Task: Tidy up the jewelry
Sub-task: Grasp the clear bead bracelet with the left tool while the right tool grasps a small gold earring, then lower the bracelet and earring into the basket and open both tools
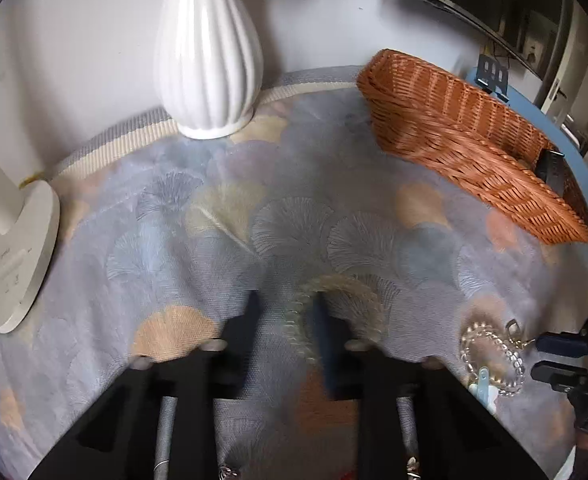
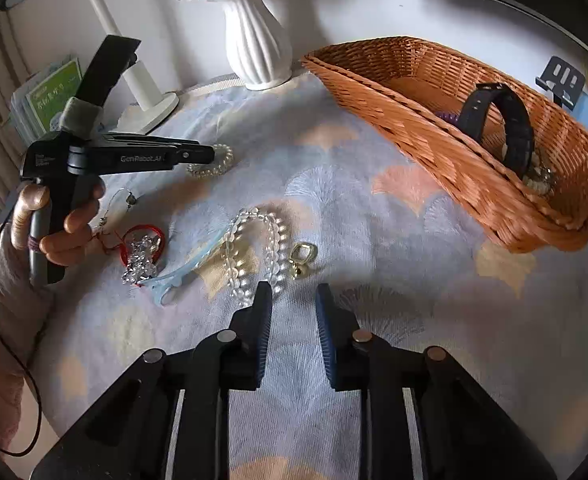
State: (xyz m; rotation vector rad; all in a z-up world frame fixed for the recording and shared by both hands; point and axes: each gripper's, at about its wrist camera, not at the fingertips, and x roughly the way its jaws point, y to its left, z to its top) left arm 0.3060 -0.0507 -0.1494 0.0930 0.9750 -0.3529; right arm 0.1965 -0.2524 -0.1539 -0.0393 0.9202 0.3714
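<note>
My left gripper [image 1: 287,312] is open over the patterned cloth, and a clear coil hair tie [image 1: 334,312] lies around its right finger; the tie also shows in the right wrist view [image 2: 211,166] at that gripper's tip. My right gripper [image 2: 294,300] is open and empty, just short of a clear bead bracelet [image 2: 253,248]. A gold clasp [image 2: 304,258], a light blue hair clip [image 2: 181,268] and a red cord with crystal pieces [image 2: 143,252] lie beside it. The wicker basket [image 2: 434,132] at the right holds a black watch [image 2: 510,128] and other pieces.
A white ribbed vase [image 1: 209,52] stands at the back, a white lamp base [image 1: 17,256] at the left. The basket [image 1: 466,140] is at my left gripper's far right. A thin wire earring [image 2: 119,200] lies near the left hand.
</note>
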